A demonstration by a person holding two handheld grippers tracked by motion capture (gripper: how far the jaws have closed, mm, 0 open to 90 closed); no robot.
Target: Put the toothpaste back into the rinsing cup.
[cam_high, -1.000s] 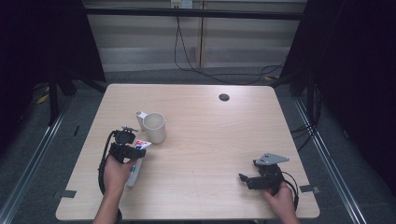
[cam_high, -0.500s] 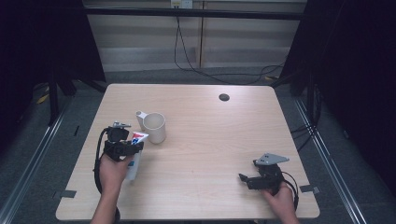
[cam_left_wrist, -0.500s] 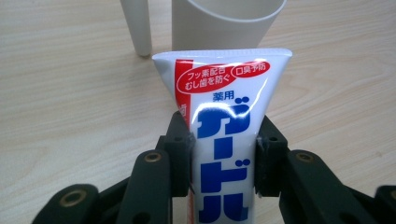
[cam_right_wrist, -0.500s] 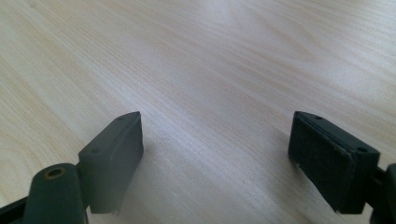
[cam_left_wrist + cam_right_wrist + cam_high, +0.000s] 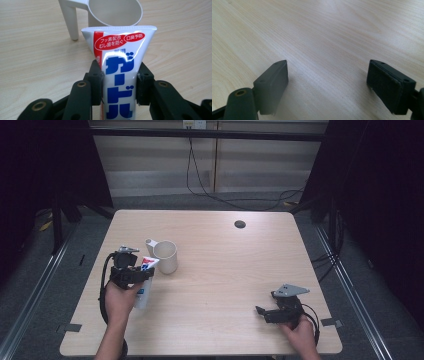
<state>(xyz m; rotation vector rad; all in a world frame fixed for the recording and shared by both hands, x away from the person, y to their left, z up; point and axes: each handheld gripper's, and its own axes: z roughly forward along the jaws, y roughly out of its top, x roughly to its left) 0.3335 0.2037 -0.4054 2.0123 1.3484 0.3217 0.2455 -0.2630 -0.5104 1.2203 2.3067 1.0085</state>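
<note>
At the near left of the pale wooden table [image 5: 225, 270], the left gripper [image 5: 131, 271] is clamped on a white plastic toothpaste tube with blue and red print [image 5: 144, 281]. In the left gripper view its 2 black pads squeeze the tube's [image 5: 119, 72] sides at about mid-length, with no gap showing on either side.

From the high view the tube's long axis runs away from the person and slightly right. Its flat crimped end is farthest from the hand, while its cap end points back past the wrist. Whether that lower end touches the wood I cannot tell.

Just beyond the crimped end stands a cream plastic cup with a straight handle [image 5: 165, 256]. In the left gripper view the cup's [image 5: 110, 12] open mouth sits directly behind the crimp, almost in line with the tube's axis, and the handle drops to the table at the left. As I judge it, the coming move depends on this: the cup lies ahead along the tube's own length, so the tube probably needs tipping upright over the rim.

The right gripper [image 5: 276, 310] rests at the near right, well apart from the cup, jaws spread wide over bare wood and holding nothing. The left hand is clearly the nearer.

Farther back, a small dark round cap [image 5: 240, 224] lies near the far edge.
</note>
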